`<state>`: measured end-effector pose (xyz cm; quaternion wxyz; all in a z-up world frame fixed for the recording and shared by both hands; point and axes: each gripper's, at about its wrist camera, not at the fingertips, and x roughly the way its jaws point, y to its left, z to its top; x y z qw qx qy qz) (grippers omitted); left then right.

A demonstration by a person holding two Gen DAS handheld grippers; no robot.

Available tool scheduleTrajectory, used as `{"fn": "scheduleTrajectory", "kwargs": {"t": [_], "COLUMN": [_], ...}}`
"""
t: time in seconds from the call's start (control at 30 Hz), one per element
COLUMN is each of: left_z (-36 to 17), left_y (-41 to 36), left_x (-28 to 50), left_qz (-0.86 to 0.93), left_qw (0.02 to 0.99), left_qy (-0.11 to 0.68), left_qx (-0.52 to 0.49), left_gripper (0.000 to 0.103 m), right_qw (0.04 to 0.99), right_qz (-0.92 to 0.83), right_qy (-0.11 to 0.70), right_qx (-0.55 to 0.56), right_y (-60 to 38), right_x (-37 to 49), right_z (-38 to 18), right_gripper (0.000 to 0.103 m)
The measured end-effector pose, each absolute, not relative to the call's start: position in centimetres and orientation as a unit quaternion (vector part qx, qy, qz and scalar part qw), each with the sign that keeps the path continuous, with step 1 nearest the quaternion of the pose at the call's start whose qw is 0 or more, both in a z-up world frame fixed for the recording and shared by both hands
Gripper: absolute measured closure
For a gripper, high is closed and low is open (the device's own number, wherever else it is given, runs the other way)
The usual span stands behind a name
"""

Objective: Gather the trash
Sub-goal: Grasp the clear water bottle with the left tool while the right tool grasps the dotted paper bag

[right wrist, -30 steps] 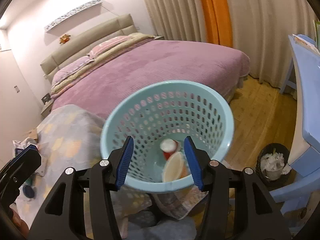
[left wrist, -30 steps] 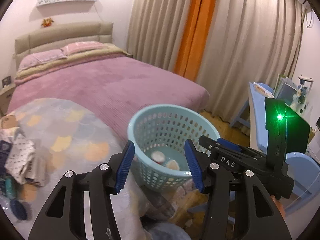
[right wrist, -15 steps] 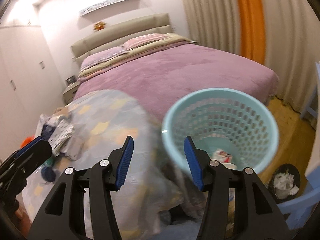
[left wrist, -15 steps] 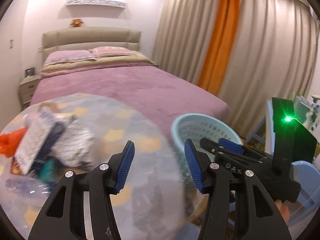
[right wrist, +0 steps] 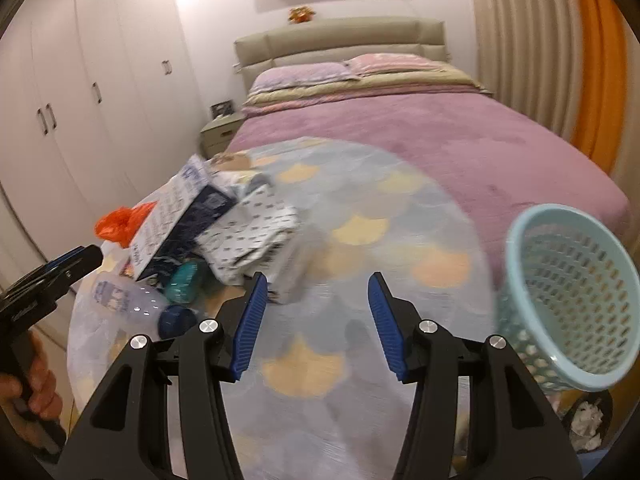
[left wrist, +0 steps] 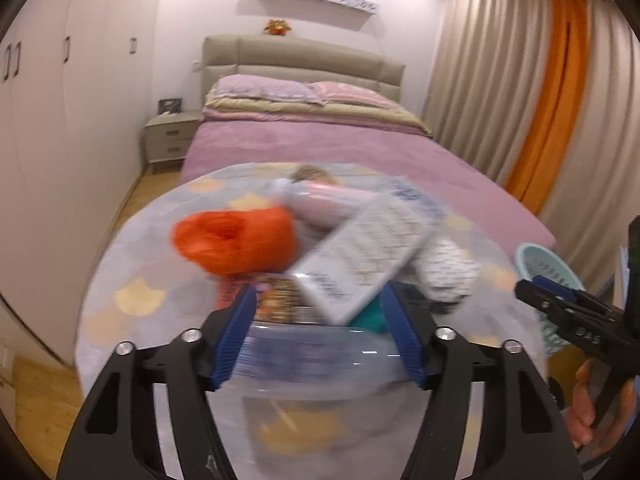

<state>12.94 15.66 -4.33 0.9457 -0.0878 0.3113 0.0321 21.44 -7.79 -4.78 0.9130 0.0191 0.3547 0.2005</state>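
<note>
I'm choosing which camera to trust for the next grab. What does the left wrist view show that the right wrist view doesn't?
Only the left wrist view: the clear plastic bottle lying right between the open left gripper fingers. Only the right wrist view: the bottle's blue cap, a teal container and the floor bin of tissues. Both show the orange plastic bag, white box and light blue basket.

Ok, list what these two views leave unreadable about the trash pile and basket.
- Snack packet, left wrist view: print smeared by motion blur.
- Clear plastic bottle, left wrist view: partly behind the left gripper fingers.
- Blue basket, right wrist view: contents hidden by its wall.
</note>
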Motion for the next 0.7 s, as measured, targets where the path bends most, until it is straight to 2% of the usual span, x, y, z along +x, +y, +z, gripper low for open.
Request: {"fn": "scheduleTrajectory", "kwargs": {"t": [0.33, 0.7], "left_z": [-7.2, -8.6], "left_y": [18.1, 15.6], "left_x": [15.8, 12.1], "left_qz": [-0.014, -0.088], "left_qw": [0.923, 0.903], "left_qy": [0.373, 0.412], "left_qx": [-0.096, -0.082], "left_gripper": [0.037, 0.035], "right_qw": [0.895, 0.868], "right_qz": [0.227, 0.249], "right_qy": [0.384, 0.424], "right_qx": [0.027, 0.073], "right_y": [-4.3, -3.1], "right_x": [24.2, 27.0], "right_z": [-5.5, -7.2], "right_gripper": [0.054, 0.054]}}
